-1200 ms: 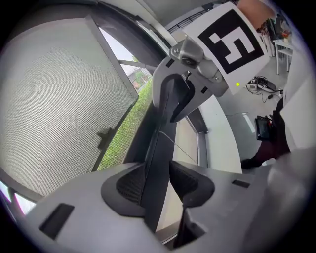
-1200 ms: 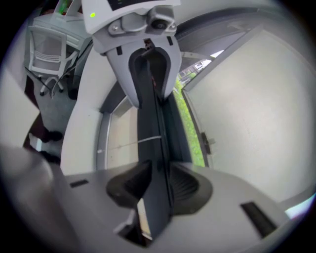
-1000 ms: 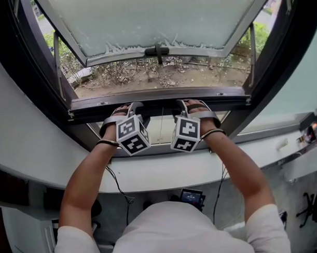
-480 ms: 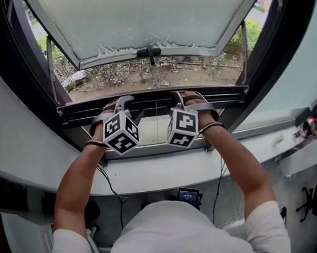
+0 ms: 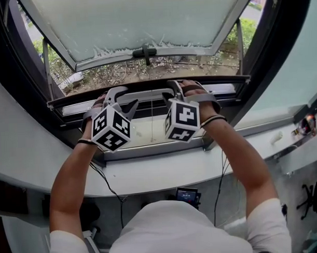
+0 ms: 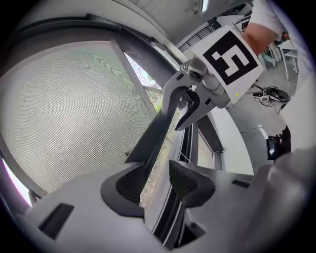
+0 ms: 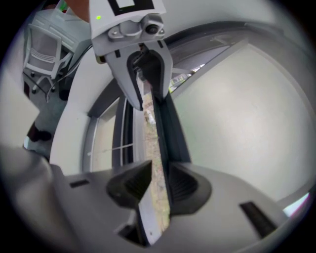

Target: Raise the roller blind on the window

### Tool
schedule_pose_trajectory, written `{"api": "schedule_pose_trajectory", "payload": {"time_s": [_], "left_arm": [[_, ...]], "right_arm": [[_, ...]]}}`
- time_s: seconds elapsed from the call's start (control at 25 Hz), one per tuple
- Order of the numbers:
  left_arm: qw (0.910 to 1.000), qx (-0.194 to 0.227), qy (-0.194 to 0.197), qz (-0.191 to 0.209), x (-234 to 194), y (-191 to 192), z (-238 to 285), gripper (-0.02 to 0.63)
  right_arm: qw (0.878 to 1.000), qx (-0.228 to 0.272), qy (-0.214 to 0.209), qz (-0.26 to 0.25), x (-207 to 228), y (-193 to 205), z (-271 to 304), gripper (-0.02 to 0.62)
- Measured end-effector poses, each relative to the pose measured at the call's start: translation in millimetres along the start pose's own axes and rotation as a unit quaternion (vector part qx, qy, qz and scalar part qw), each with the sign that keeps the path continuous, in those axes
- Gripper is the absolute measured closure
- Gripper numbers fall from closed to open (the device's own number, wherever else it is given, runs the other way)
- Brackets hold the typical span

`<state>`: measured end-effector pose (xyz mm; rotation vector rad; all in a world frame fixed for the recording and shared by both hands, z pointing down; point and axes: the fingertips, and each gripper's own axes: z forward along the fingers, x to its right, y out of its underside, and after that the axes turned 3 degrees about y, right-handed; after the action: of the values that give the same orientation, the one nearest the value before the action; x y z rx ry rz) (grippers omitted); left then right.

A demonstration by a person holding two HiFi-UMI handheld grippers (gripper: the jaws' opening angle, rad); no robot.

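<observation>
The roller blind's grey bottom bar runs across the window opening, a little above the lower frame. My left gripper and my right gripper both clasp it from below, side by side. In the left gripper view the bar passes between the pads of the left gripper, and fine mesh fabric spreads to its left. The right gripper view has the bar pinched in the right gripper, whose jaws are closing on it.
An outward-opening frosted sash with a black handle hangs beyond the bar, with shrubs and soil below it. A white sill lies under the hands. Cables and a small screen sit beneath the sill.
Both grippers have moved upward together, and the bottom bar has risen with them from the lower frame to a hand's width above it.
</observation>
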<state>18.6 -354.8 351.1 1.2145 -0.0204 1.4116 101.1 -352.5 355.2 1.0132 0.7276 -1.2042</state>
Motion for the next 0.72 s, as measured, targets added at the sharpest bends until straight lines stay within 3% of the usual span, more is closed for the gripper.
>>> {"api": "schedule_pose_trajectory", "payload": {"time_s": [0.72], "left_arm": [[0.9998, 0.014, 0.002, -0.014, -24.8, -24.5, -20.0, 0.440]], "right_arm": [[0.999, 0.020, 0.035, -0.005, 34.9, -8.8, -18.2, 0.478]]}}
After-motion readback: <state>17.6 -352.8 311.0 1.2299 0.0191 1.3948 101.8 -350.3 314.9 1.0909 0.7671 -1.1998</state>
